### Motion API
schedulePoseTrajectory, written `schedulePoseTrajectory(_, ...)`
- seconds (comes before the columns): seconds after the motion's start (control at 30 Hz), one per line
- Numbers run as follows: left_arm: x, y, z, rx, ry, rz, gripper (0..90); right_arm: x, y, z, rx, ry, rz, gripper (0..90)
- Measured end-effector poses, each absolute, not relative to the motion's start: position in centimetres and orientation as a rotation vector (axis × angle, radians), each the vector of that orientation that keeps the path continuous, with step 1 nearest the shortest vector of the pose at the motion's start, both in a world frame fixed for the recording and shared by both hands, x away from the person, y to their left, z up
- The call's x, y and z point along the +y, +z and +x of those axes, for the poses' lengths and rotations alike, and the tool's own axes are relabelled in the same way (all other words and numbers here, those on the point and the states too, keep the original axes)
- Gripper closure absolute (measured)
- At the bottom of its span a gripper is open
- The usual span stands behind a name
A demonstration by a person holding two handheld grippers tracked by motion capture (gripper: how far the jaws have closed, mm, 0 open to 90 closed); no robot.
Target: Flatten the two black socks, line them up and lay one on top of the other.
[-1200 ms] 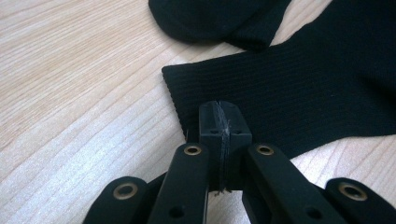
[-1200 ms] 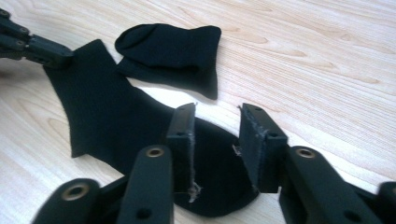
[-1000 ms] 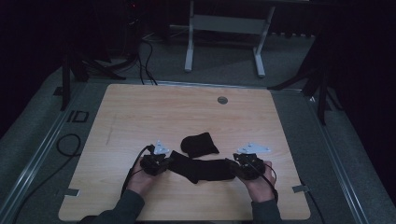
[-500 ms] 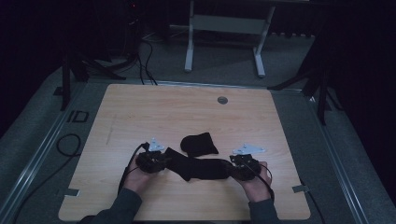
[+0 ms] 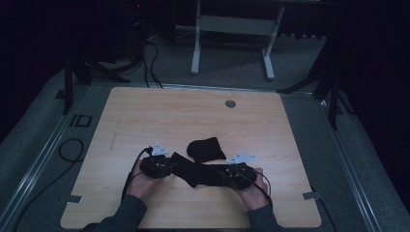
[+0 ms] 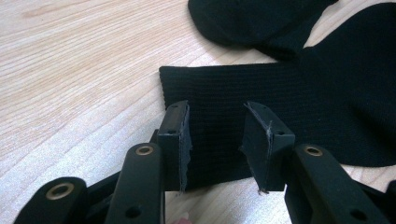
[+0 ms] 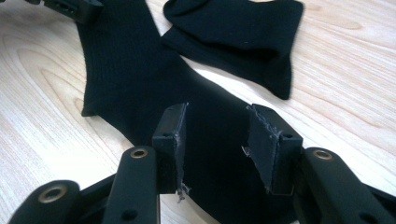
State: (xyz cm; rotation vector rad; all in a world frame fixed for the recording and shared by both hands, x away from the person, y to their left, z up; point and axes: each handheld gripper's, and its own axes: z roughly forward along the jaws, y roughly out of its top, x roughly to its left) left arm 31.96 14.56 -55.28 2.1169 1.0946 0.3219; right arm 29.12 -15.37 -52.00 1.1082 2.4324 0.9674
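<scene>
A long black sock (image 5: 196, 174) lies flat on the wooden table (image 5: 193, 121), stretched between my two grippers. My left gripper (image 5: 168, 167) stands open over its ribbed cuff end (image 6: 280, 93), one pad on each side above the fabric (image 6: 217, 140). My right gripper (image 5: 226, 175) is open over the sock's other end (image 7: 140, 70), its jaws apart with fabric beneath them (image 7: 217, 144). A second black sock (image 5: 206, 149), folded, lies just behind the first (image 6: 252, 18) (image 7: 238, 32), with one corner touching it.
A round grommet (image 5: 230, 103) sits in the table's far middle. Tape tabs mark the front corners (image 5: 72, 198) (image 5: 309, 195). A metal stand (image 5: 232, 29) rises on the floor beyond the table. The left gripper (image 7: 70, 7) shows at the right gripper view's top.
My right gripper has slid a little to the left along the sock. The left gripper and both socks have barely moved.
</scene>
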Motion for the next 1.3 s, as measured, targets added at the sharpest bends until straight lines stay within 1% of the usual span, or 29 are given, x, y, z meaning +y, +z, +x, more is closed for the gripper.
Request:
schedulePoseTrajectory(0.23, 14.5, -55.3, 32.0, 1.095, 0.322, 2.119, 62.4, -14.0, -52.4, 29.3, 2.457, 0.957, 1.066, 56.6)
schedulePoseTrajectory(0.47, 14.4, -55.4, 31.9, 1.090, 0.325, 2.126, 63.1, -12.7, -51.7, 30.2, 2.459, 0.954, 1.003, 57.9)
schedulePoseTrajectory(0.67, 14.4, -55.4, 31.9, 1.090, 0.325, 2.125, 63.5, -10.9, -51.2, 31.8, 2.486, 0.941, 0.905, 59.3)
schedulePoseTrajectory(0.83, 14.3, -55.4, 31.9, 1.093, 0.325, 2.120, 63.6, -10.1, -51.2, 32.9, 2.510, 0.950, 0.893, 60.4)
schedulePoseTrajectory(1.0, 14.3, -55.4, 31.9, 1.093, 0.330, 2.123, 63.9, -8.8, -51.3, 34.1, 2.533, 0.932, 0.848, 66.2)
schedulePoseTrajectory(1.1, 14.3, -55.4, 31.9, 1.088, 0.333, 2.132, 64.1, -8.0, -51.4, 34.8, 2.553, 0.924, 0.826, 72.0)
schedulePoseTrajectory(1.3, 14.3, -55.4, 31.9, 1.093, 0.332, 2.129, 64.1, -6.5, -51.5, 36.0, 2.566, 0.881, 0.801, 74.9)
